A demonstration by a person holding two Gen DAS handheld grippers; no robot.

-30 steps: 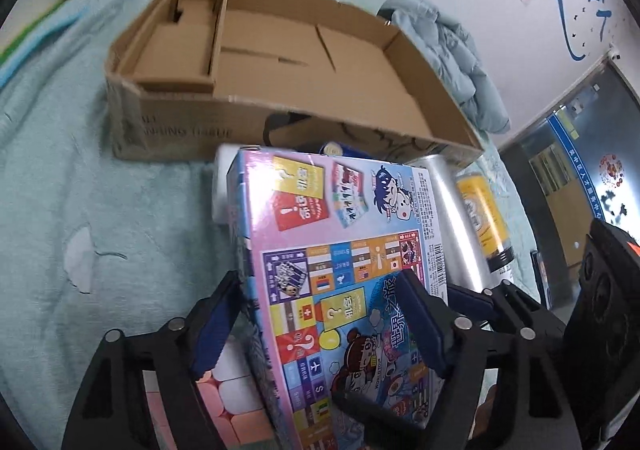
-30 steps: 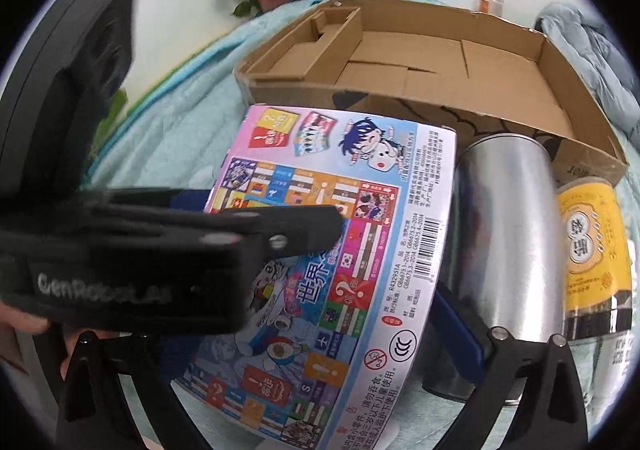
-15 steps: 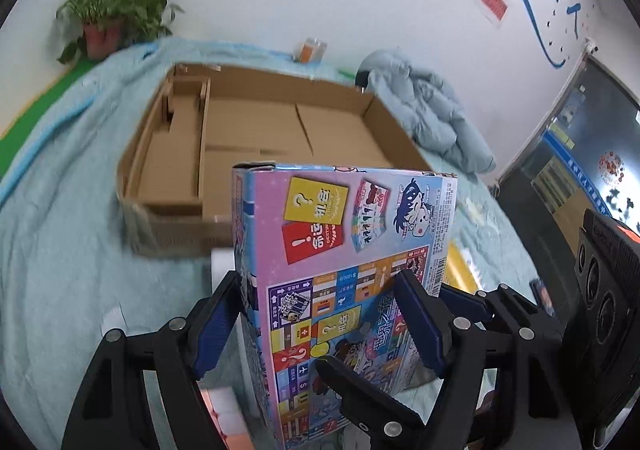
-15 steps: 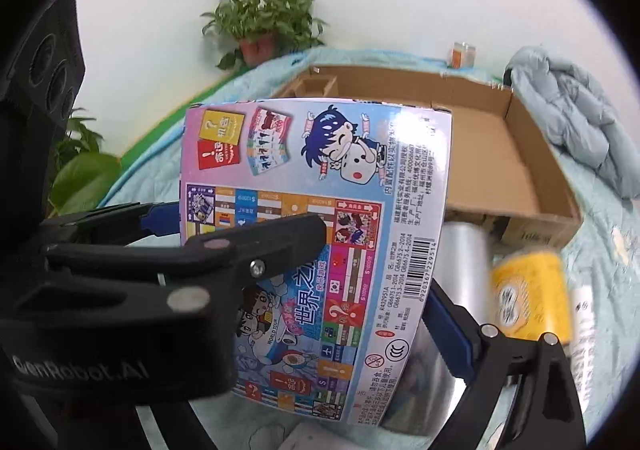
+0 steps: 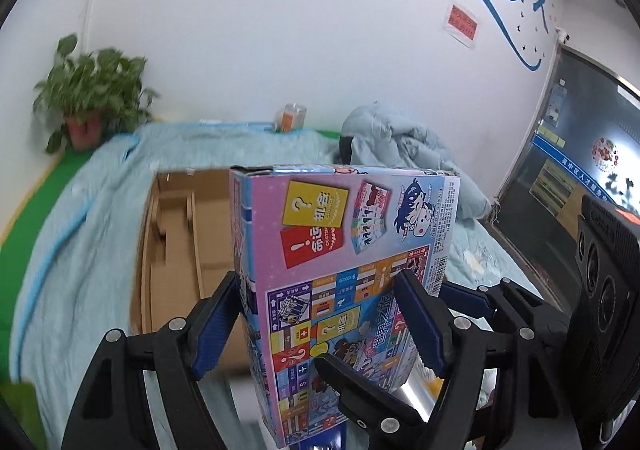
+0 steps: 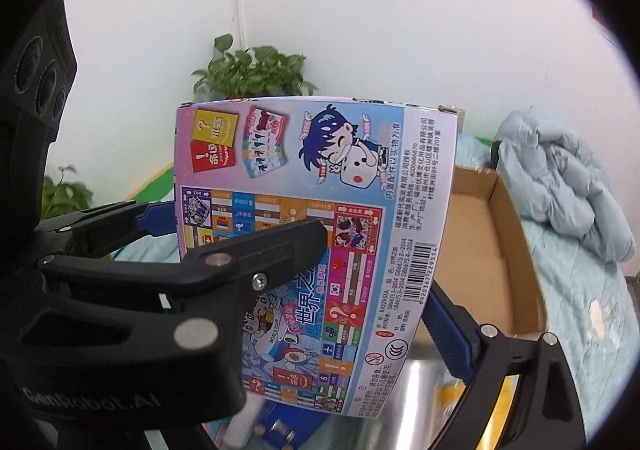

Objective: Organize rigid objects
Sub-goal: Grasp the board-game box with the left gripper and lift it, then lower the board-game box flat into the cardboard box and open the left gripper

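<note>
A colourful board game box (image 5: 352, 217) (image 6: 320, 153) hangs upright in the air, held by both grippers. My left gripper (image 5: 320, 322) is shut across its thin side, one blue pad behind it and one on the printed face. My right gripper (image 6: 298, 262) spans the box's width, blue pads pressed on its left and right edges. In the right wrist view the left gripper's black finger (image 6: 260, 262) crosses the printed face. Behind the held box sits an open cardboard box (image 5: 176, 234) (image 6: 480, 242), partly hidden.
A shiny steel cylinder (image 6: 416, 402) and a yellow-labelled can (image 6: 452, 394) lie below the held box. A light blue blanket (image 5: 80, 250) covers the surface. A bundled blue jacket (image 5: 400, 141) lies at the back right, with a potted plant (image 5: 92, 89) and a small jar (image 5: 292, 117) by the wall.
Both grippers have risen with the board game box, which went from lying low over the other items to standing high in front of the cardboard box. Both views tilted up toward the wall.
</note>
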